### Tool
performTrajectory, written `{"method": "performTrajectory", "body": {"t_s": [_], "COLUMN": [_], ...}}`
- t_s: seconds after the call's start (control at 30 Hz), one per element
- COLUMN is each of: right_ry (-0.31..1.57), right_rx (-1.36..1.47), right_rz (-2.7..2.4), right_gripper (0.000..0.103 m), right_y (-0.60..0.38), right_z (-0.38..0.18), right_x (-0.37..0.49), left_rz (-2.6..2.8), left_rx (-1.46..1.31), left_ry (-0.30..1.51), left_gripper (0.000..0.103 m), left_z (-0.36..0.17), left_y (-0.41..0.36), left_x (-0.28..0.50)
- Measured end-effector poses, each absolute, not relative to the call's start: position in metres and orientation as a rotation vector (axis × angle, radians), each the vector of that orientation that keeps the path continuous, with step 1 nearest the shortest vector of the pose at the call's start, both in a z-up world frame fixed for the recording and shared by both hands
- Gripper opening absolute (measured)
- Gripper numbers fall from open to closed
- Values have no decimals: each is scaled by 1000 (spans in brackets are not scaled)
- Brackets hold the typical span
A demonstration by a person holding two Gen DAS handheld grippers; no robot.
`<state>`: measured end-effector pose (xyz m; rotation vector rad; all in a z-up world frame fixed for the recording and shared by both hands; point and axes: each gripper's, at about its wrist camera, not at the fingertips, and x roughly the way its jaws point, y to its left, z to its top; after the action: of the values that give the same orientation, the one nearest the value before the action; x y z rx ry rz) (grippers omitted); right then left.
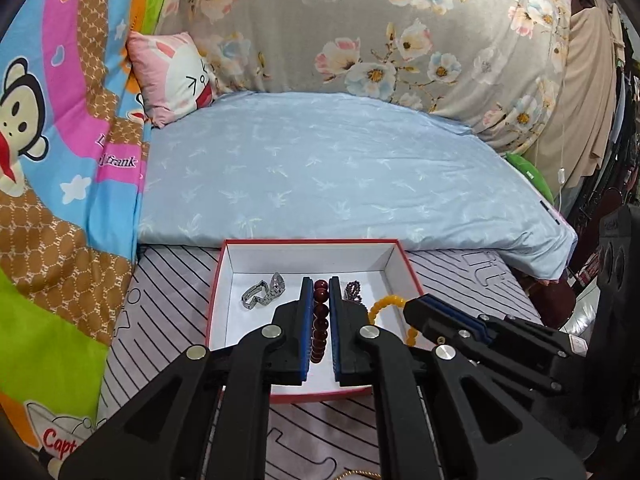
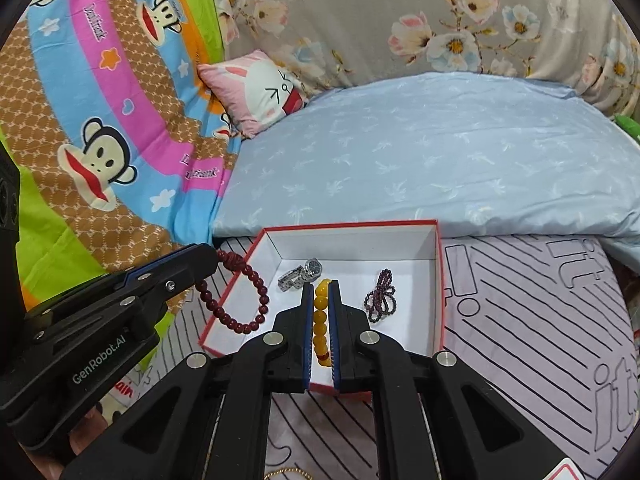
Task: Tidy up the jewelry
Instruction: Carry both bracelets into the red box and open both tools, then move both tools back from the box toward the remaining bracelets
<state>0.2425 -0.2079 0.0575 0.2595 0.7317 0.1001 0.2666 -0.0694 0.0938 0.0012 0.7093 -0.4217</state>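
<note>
Over the near half of the shallow red-rimmed white cardboard box point(image 2: 438, 280), which sits on the striped lilac bedsheet point(image 2: 540, 312), both grippers are loaded. The left gripper point(image 1: 320, 312) has its fingers drawn narrow on the dark red round-bead bracelet point(image 1: 320, 320). In the right wrist view the strand hangs as a loop from that gripper's tip, draped across the box's left wall, part inside and part over the sheet. The right gripper point(image 2: 321, 320) is likewise pinched narrow on the amber-yellow glossy bead bracelet point(image 2: 320, 320), whose beads run in a line along the fingers, pointing far into the box.

What the next move turns on, I judge, is that each strand lies along its fingers' long axis with the open white floor straight ahead. The left gripper sits towards the box's left side, the right towards the middle.

Already lying inside are a silver metal-link wristwatch point(image 2: 302, 274), folded on itself at the far left, and a thin purple small-bead strand point(image 2: 380, 296), looped in a loose bow at the right. The beads look smooth and hard, the strands limp. A thin gold chain point(image 2: 286, 472), possibly a necklace, peeks in at the near edge of the sheet.
</note>
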Motion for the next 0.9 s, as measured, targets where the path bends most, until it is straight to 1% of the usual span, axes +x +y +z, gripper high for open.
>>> {"method": "performTrajectory", "body": {"t_s": [0.37, 0.4, 0.43, 0.47, 0.5, 0.53, 0.57, 0.6, 0.63, 0.9], "right_ry": [840, 845, 842, 843, 842, 834, 824, 812, 798, 764], "right_rx": [228, 211, 199, 190, 184, 178, 171, 164, 158, 166], "right_rz": [59, 46, 29, 16, 9, -5, -18, -28, -38, -44], "right_gripper": [7, 7, 9, 12, 17, 23, 28, 38, 43, 48], "right_y": [-206, -206, -206, -208, -209, -211, -212, -213, -213, -213], "right_z": [4, 1, -1, -2, -3, -2, -1, 1, 4, 23], "right_x": [275, 276, 277, 276, 276, 273, 271, 268, 263, 234], "left_rz": [-387, -384, -378, -366, -349, -316, -286, -259, -229, -180], "left_rx": [16, 17, 22, 25, 33, 48, 59, 71, 86, 94], "left_ry": [794, 799, 804, 806, 806, 800, 787, 768, 748, 768], "left_gripper": [7, 7, 7, 10, 23, 33, 54, 62, 62, 63], "left_z": [41, 37, 34, 30, 28, 27, 27, 28, 29, 34], "left_y": [-75, -75, -75, -74, -73, -72, -70, -67, -64, -48], "left_x": [307, 309, 310, 311, 312, 311, 310, 308, 306, 289]}}
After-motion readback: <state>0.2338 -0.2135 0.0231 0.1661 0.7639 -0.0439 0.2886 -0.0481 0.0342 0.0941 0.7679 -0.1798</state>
